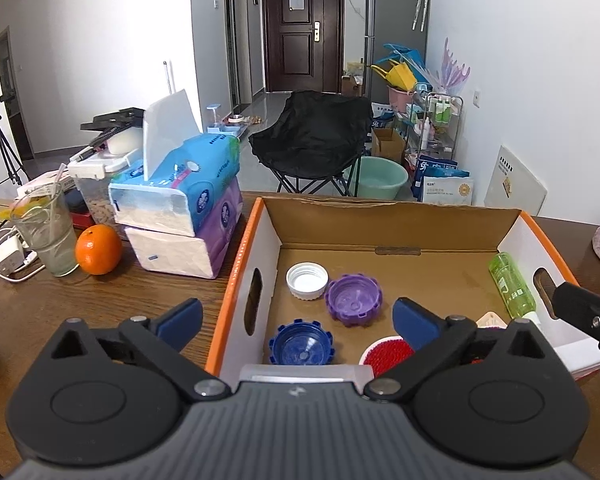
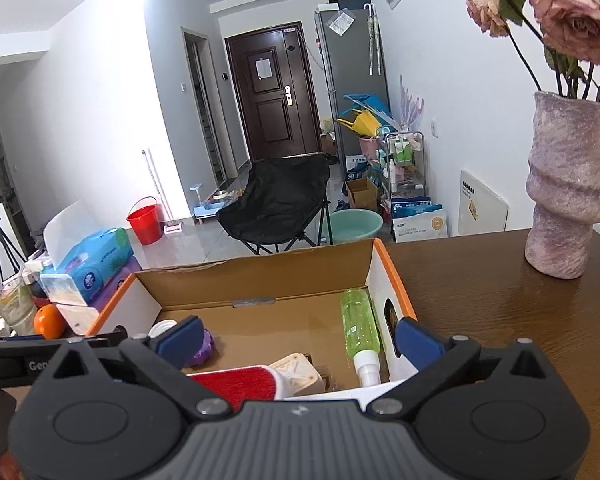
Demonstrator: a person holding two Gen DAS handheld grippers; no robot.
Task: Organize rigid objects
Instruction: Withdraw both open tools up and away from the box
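The open cardboard box with orange-edged white walls [image 1: 236,280] sits on the dark wooden counter [image 1: 100,300], and much inside it is only partly seen. The red-bristled flat brush [image 1: 384,354] at the box's near wall is cut off by the left claw [image 1: 296,318] in that claw's view and by the right claw [image 2: 298,340] in the other; its handle cannot be made out. Beside it, a cream-coloured plastic piece with cut-out ribs [image 2: 296,372] is hard to identify. The purple ridged plastic cap [image 1: 353,299] lies near the box's middle, almost hidden behind a blue pad in the right wrist view. Touching it on the far left is the white round plastic cap [image 1: 307,280]; the blue ridged plastic cap [image 1: 302,347] rests toward the box's near left corner. The translucent green spray bottle with a white nozzle [image 2: 360,330] lies on its side along the box's right wall.

Both claws hang spread wide over the box's near edge, gripping nothing.

Left of the box stand stacked tissue packs [image 1: 180,216], an orange fruit [image 1: 98,250] and a clear drinking glass [image 1: 46,232]. Right of the box stands a mottled purple vase [image 2: 568,188] of faded roses.
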